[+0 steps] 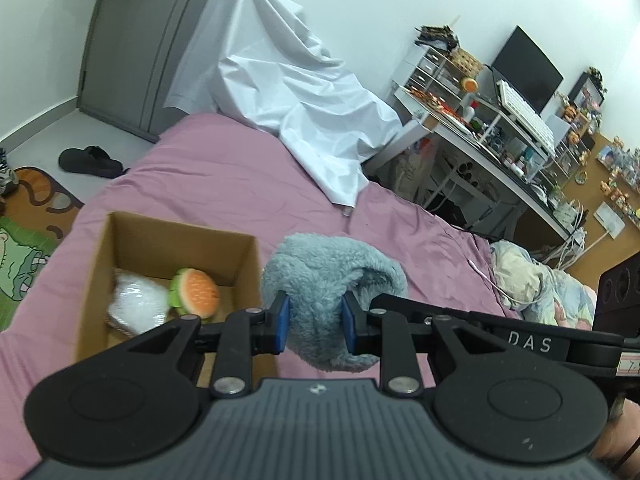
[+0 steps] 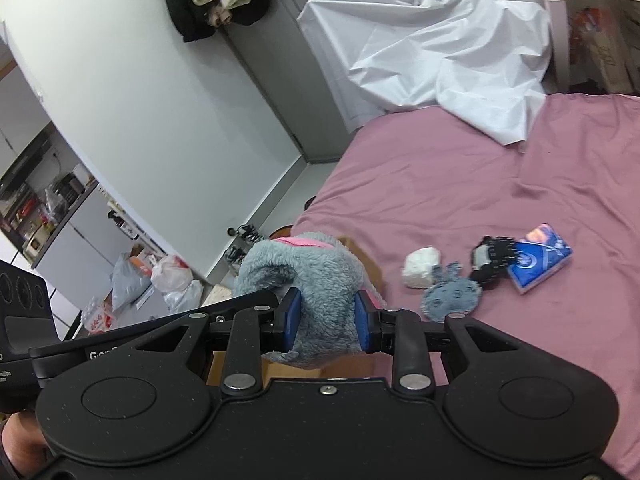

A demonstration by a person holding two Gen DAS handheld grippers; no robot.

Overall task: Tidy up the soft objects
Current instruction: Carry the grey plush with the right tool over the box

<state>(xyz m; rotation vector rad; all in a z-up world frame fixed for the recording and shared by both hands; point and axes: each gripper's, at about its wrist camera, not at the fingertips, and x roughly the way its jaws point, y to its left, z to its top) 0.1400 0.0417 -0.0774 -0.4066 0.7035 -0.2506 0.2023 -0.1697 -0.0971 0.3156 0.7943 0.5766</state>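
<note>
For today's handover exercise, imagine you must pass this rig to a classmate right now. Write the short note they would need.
Left gripper: shut on the fluffy grey plush fabric piece, held above the pink bedsheet just right of the open brown cardboard box.
Right gripper: shut on the same grey plush, which shows a pink trim here.
Done: a plush hamburger and a white crinkly bundle lie in the box.
Left: put the grey plush in the box, then probably the small white wad, flat grey bunny-shaped piece, black-and-white item and blue packet lying on the sheet.
</note>
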